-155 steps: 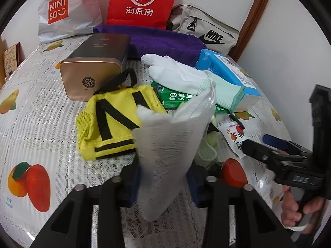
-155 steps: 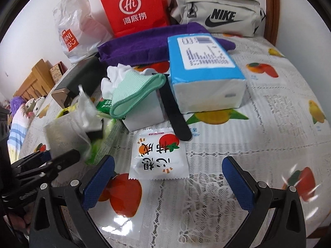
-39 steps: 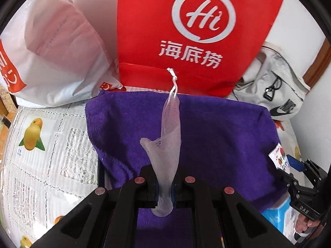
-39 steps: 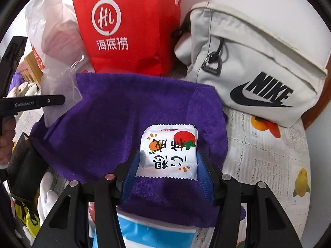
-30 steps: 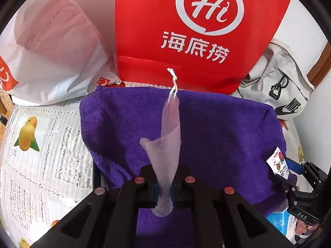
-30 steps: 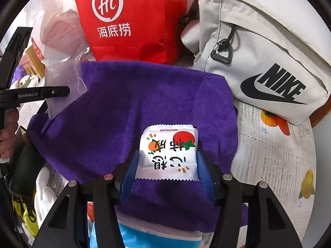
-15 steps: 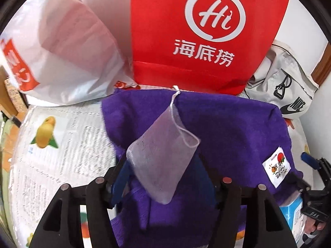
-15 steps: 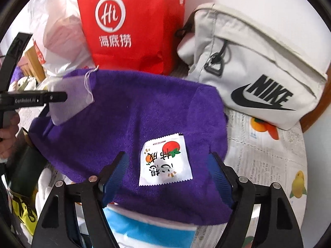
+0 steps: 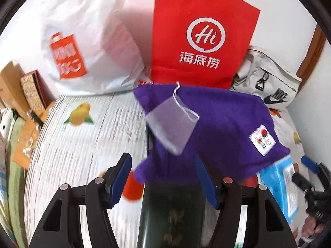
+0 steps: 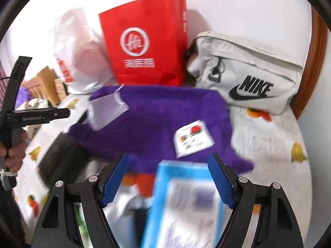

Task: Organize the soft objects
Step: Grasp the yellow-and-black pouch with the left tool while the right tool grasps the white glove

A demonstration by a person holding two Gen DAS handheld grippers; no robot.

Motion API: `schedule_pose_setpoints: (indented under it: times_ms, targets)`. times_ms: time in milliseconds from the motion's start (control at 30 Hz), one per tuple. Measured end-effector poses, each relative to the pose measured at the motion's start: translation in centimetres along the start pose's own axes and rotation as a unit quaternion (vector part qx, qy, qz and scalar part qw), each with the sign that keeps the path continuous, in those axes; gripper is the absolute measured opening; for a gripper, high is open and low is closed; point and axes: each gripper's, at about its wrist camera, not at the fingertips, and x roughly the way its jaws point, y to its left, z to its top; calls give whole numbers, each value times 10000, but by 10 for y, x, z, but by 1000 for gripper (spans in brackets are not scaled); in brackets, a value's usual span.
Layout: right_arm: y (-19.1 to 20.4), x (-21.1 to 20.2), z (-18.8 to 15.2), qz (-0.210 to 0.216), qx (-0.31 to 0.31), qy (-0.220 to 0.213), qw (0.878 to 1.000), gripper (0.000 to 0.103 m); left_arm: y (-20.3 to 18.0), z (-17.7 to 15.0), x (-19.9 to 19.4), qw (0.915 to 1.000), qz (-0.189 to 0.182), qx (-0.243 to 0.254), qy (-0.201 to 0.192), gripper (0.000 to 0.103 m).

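A purple towel [image 9: 223, 132] lies at the back of the table, also in the right wrist view [image 10: 157, 122]. A white mesh pouch [image 9: 170, 128] with a drawstring lies on its left part, seen too from the right [image 10: 105, 109]. A small wet-wipe packet [image 9: 262, 140] lies on its right part, also in the right wrist view [image 10: 191, 138]. My left gripper [image 9: 163, 177] is open and empty, just short of the pouch. My right gripper [image 10: 167, 177] is open and empty, pulled back from the packet, over a blue tissue pack [image 10: 184, 204].
A red paper bag [image 9: 202, 41], a white plastic bag [image 9: 82, 47] and a grey Nike bag [image 10: 248, 82] stand behind the towel. A dark metal box [image 9: 173, 212] lies under the left gripper. The table has a fruit-print lace cloth [image 9: 86, 140].
Both grippers have opened and let go: the mesh pouch and the wipe packet now lie on the purple towel. Both grippers have drawn back toward me.
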Motion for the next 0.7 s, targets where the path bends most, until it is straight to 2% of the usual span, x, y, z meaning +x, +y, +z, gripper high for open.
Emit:
schedule_pose_setpoints:
  times_ms: [300,467,700]
  targets:
    - [72,-9,-52,265,-637,320,9971,76,31,-61,-43,9997,-104,-238,-21,61]
    - [91,8,-65,44,-897,497,9947,76,52,-89,-57,9996,-2,-266,-29,61]
    - [113,36,-81,-387,-1314,788,9874,75,76,-117,-60,9992,-61,-400,49,61]
